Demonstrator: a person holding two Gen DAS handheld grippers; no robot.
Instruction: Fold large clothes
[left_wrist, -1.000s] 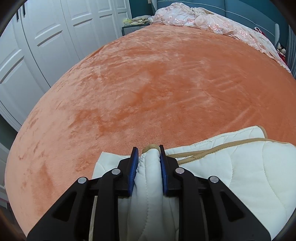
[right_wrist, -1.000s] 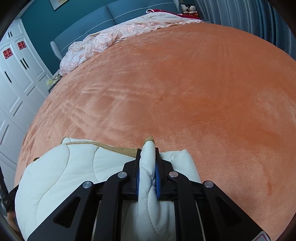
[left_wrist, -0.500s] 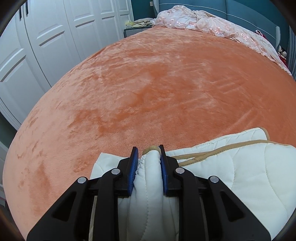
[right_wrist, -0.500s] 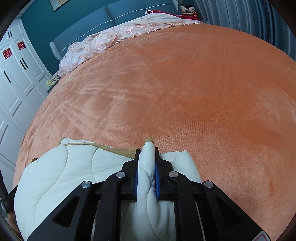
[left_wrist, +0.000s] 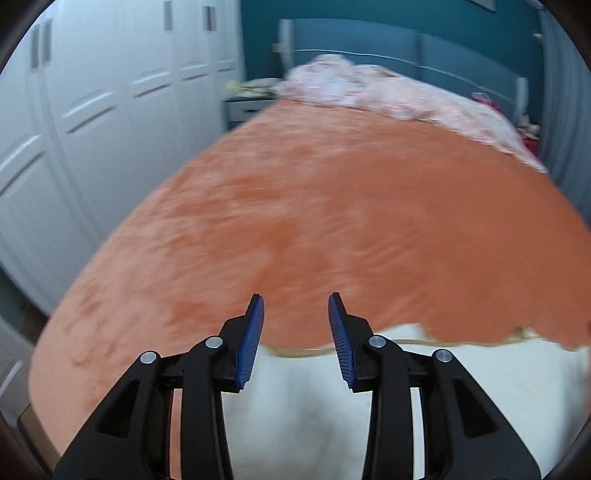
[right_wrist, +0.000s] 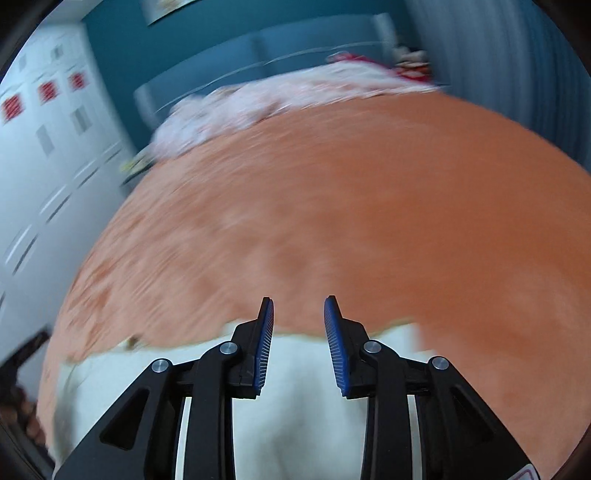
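Note:
A white quilted garment with tan trim (left_wrist: 295, 406) lies folded on the orange bedspread (left_wrist: 332, 221), at the near edge. My left gripper (left_wrist: 295, 306) is open and empty, raised above the garment's far edge. In the right wrist view the same white garment (right_wrist: 295, 406) lies under my right gripper (right_wrist: 299, 306), which is also open and empty above it. Both views are blurred by motion.
A pink floral blanket (left_wrist: 388, 92) is bunched at the head of the bed by the blue headboard (left_wrist: 406, 44). White wardrobe doors (left_wrist: 92, 110) stand along the left side. A small nightstand (left_wrist: 247, 103) sits by the bed. Curtains (right_wrist: 498, 55) hang at the right.
Both grippers have opened and let go of the white garment's folded edge. Both have lifted and tilted up, so more of the room shows.

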